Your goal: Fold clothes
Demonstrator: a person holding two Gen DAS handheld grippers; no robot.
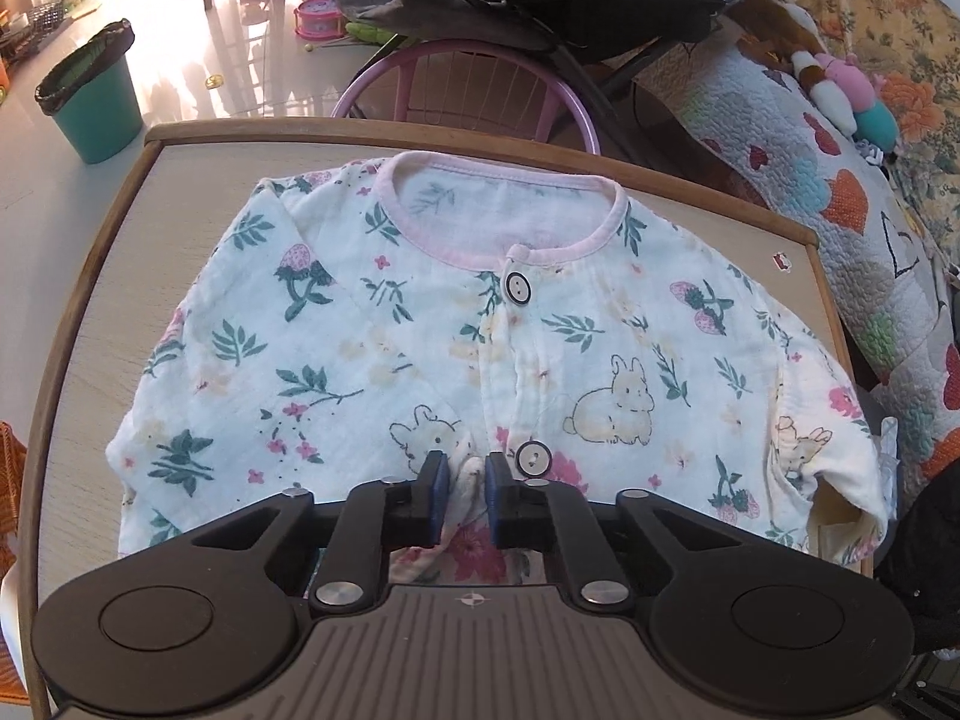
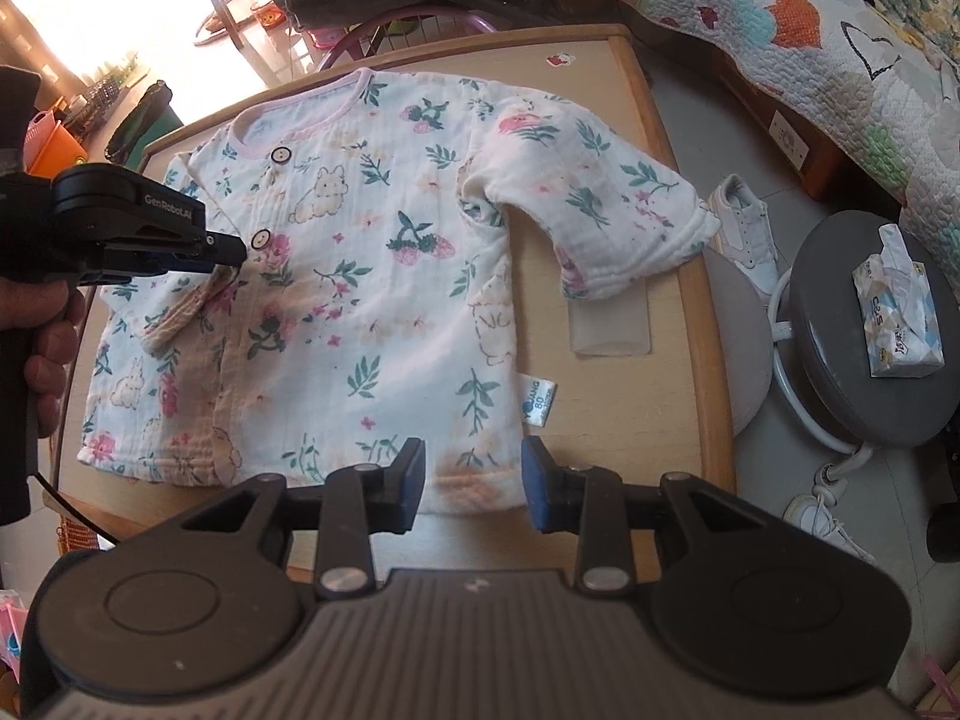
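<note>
White floral-and-rabbit-print muslin baby top (image 2: 360, 276) lies flat on wood-edged table (image 2: 678, 360). Left gripper (image 1: 467, 480), marked "GenRobot.AI", pinches folded sleeve cuff (image 1: 465, 483). Right gripper (image 2: 473, 483) half-open, empty, over hem at near edge. Side tag (image 2: 540, 399): "80".

one little top (image 2: 360, 276) with two buttons (image 1: 517, 288) on one table (image 2: 672, 360). two grippers, the left gripper (image 1: 468, 483) and the right gripper (image 2: 473, 483). one green bin (image 1: 90, 99), one tissue pack (image 2: 897, 312), one pink chair (image 1: 474, 81).
</note>
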